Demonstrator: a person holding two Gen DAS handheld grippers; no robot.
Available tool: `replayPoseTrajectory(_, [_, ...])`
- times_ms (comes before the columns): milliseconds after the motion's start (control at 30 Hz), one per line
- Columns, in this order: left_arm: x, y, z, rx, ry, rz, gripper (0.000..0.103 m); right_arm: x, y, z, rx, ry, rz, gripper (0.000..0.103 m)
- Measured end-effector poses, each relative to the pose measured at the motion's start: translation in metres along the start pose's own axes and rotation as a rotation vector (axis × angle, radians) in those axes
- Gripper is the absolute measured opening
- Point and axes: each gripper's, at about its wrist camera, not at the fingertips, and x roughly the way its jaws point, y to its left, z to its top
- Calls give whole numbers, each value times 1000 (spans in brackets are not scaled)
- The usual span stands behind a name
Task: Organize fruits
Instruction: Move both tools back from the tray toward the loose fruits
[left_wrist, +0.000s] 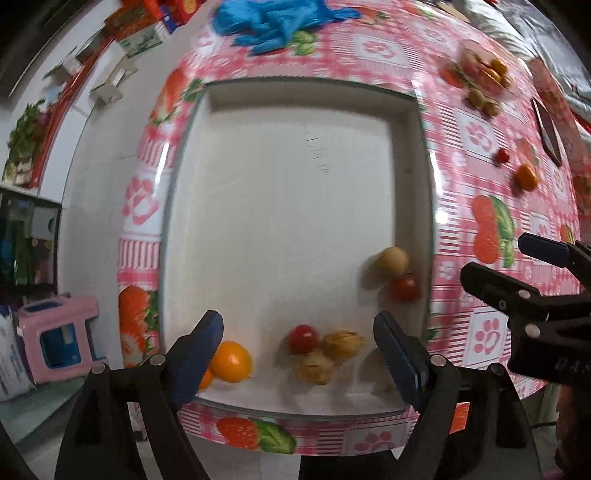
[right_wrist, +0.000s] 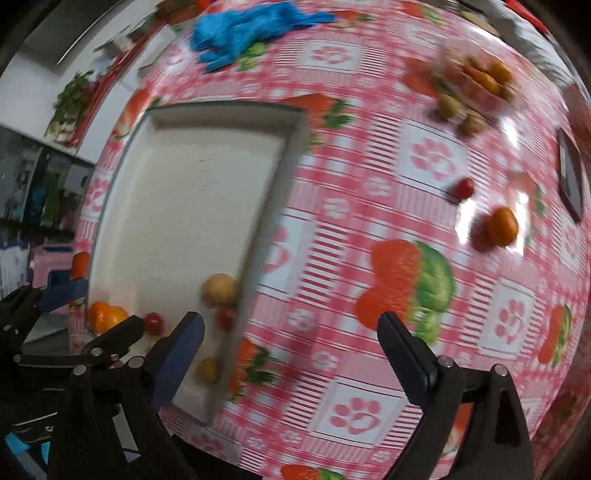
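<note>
A white tray (left_wrist: 277, 203) lies on the pink patterned tablecloth. Along its near edge are an orange fruit (left_wrist: 231, 361), a red tomato (left_wrist: 303, 338) and two wrinkled walnuts (left_wrist: 341, 343). By its right wall sit a tan round fruit (left_wrist: 393, 261) and a second tomato (left_wrist: 404, 289). My left gripper (left_wrist: 298, 325) hangs open above the near-edge fruits, holding nothing. My right gripper (right_wrist: 290, 321) is open and empty over the cloth just right of the tray (right_wrist: 184, 184). A loose tomato (right_wrist: 463, 187) and an orange fruit (right_wrist: 501, 226) lie on the cloth at the right.
A clear pack of mixed fruits (right_wrist: 480, 79) sits at the far right, with two brownish ones beside it. Crumpled blue plastic (right_wrist: 243, 29) lies at the back. A dark phone (right_wrist: 570, 177) is at the right edge. The table edge runs close to the tray's left and near sides.
</note>
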Motion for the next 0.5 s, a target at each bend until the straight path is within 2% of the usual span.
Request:
replayPoseTrajectory(200, [-10, -42, 7, 66, -9, -17, 85, 2, -55, -14, 137, 35, -21, 96])
replayPoseTrajectory(500, [-10, -81, 12, 140, 12, -29, 85, 11, -123, -42, 277, 107, -75, 96])
